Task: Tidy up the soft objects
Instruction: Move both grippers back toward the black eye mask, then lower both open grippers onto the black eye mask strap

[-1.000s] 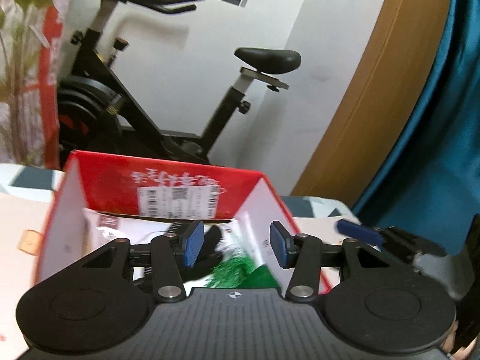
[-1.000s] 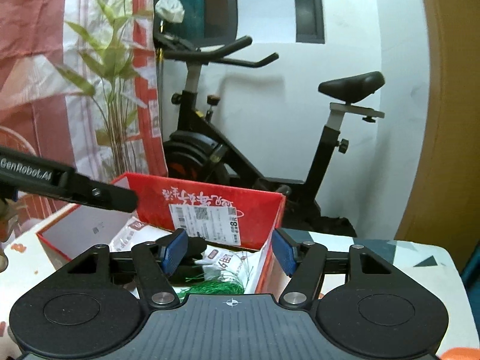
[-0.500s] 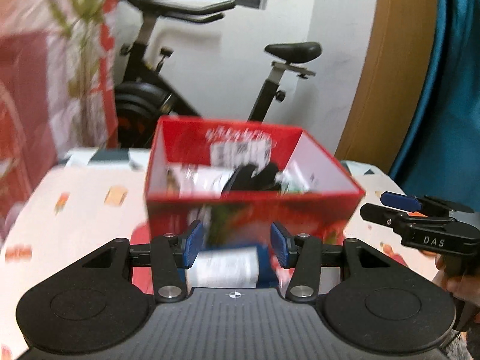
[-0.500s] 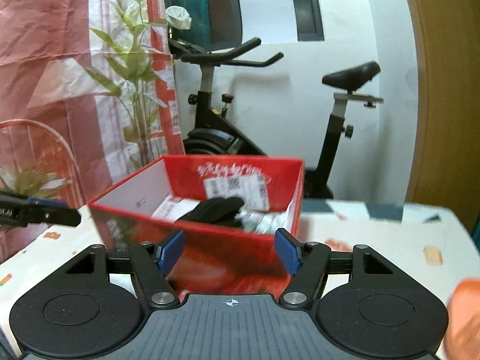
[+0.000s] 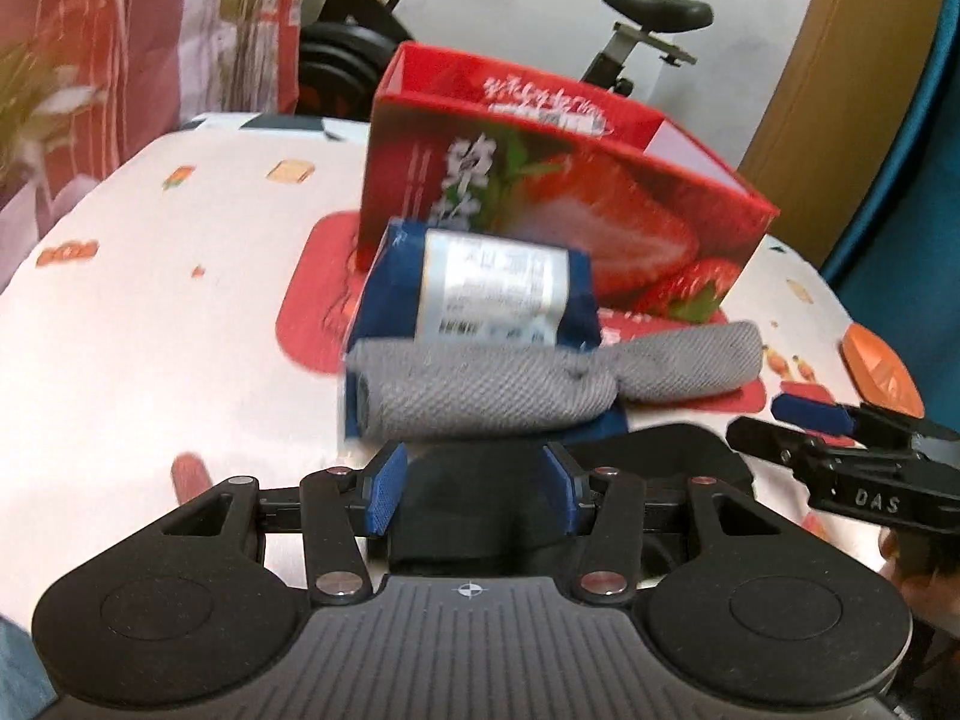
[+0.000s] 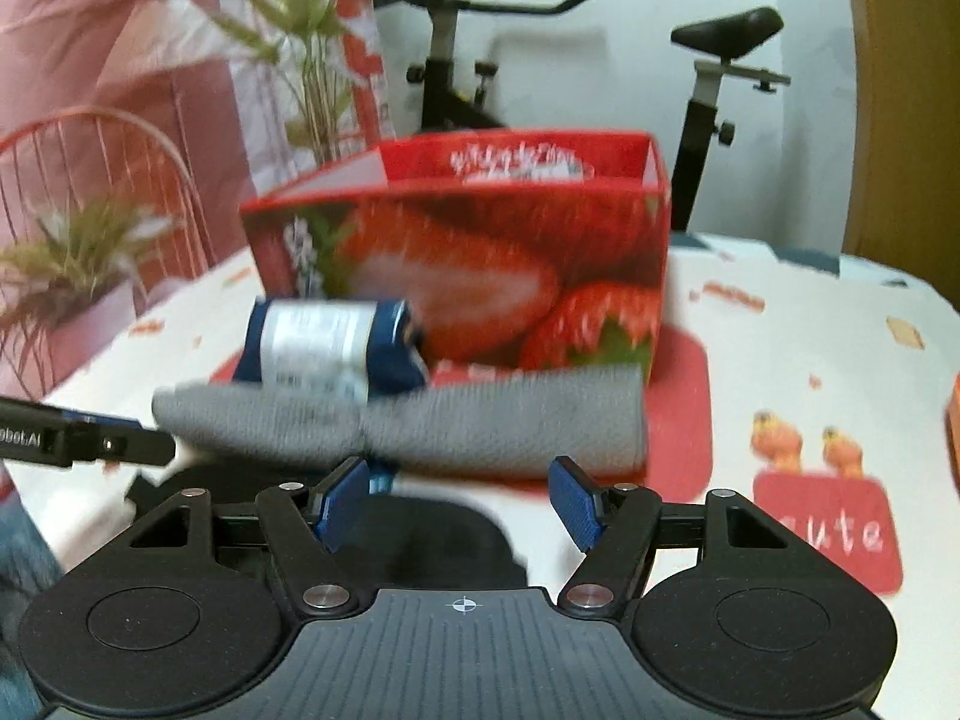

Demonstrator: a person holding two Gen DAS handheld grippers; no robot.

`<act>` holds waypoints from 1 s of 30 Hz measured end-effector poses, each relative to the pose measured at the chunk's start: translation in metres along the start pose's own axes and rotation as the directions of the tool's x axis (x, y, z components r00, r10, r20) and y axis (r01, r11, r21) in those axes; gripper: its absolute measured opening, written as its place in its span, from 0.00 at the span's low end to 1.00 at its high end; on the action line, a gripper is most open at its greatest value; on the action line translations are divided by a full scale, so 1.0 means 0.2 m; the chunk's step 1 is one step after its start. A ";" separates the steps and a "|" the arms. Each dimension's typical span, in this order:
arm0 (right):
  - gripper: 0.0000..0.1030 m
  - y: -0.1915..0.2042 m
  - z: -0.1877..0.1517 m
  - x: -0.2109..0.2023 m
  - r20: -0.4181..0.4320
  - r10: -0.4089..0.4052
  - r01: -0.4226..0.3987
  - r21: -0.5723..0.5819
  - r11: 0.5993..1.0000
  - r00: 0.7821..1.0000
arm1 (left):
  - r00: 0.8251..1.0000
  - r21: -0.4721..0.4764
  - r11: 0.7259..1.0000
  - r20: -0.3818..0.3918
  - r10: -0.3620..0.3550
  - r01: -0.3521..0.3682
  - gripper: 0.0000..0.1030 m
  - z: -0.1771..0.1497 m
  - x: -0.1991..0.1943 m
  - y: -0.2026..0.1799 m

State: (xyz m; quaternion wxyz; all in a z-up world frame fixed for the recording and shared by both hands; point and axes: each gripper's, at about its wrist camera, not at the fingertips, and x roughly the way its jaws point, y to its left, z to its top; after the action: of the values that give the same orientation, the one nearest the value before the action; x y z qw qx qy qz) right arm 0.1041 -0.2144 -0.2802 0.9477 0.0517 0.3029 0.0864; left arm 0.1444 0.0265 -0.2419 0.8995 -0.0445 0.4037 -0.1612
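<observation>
table [image 5: 150,312]: patterned cloth | red box [image 5: 558,204] toward far edge | blue pack [image 5: 480,294], grey cloth [image 5: 510,390], black item [image 5: 480,504] nearer | orange thing [image 5: 879,369] at right edge

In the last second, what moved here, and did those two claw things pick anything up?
Both pulled back from over the red strawberry box and dropped low, towards the grey cloth, blue packet and a black cloth. The left gripper and right gripper hold nothing, jaws apart as before. Box and table stayed put.
</observation>
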 end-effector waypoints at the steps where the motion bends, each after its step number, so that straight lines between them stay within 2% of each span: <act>1: 0.61 0.01 -0.02 0.00 -0.012 -0.002 0.002 0.002 1.000 1.000 | 1.000 -0.007 1.000 -0.006 0.007 -0.007 0.50 -0.02 0.00 0.01; 8: 0.66 0.04 -0.10 0.02 -0.084 -0.038 0.037 -0.014 0.999 0.996 | 0.998 -0.032 0.999 -0.059 0.038 -0.040 0.51 -0.12 0.03 0.07; 9: 0.69 0.04 -0.10 0.03 -0.091 -0.041 0.040 -0.011 0.999 0.995 | 0.997 -0.040 0.998 -0.070 0.038 -0.041 0.52 -0.12 0.04 0.08; 16: 0.70 0.02 -0.15 0.08 -0.138 -0.049 0.050 0.001 0.999 0.989 | 0.997 -0.040 0.999 -0.069 0.032 -0.035 0.61 -0.14 0.06 0.07; 19: 0.73 0.04 -0.16 0.09 -0.137 -0.059 0.056 -0.029 0.998 0.989 | 0.997 -0.030 0.999 -0.065 0.028 -0.030 0.65 -0.15 0.06 0.06; 30: 0.77 0.07 -0.18 0.13 -0.091 -0.077 0.066 -0.116 0.991 0.993 | 0.998 -0.036 0.999 -0.056 0.025 -0.027 0.66 -0.15 0.06 0.07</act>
State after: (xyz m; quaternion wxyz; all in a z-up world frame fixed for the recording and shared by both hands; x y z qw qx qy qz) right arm 0.1016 -0.1946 -0.3224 0.9361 -0.0169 0.3440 0.0715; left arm 0.1338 0.0362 -0.2731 0.8889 -0.0515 0.4321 -0.1434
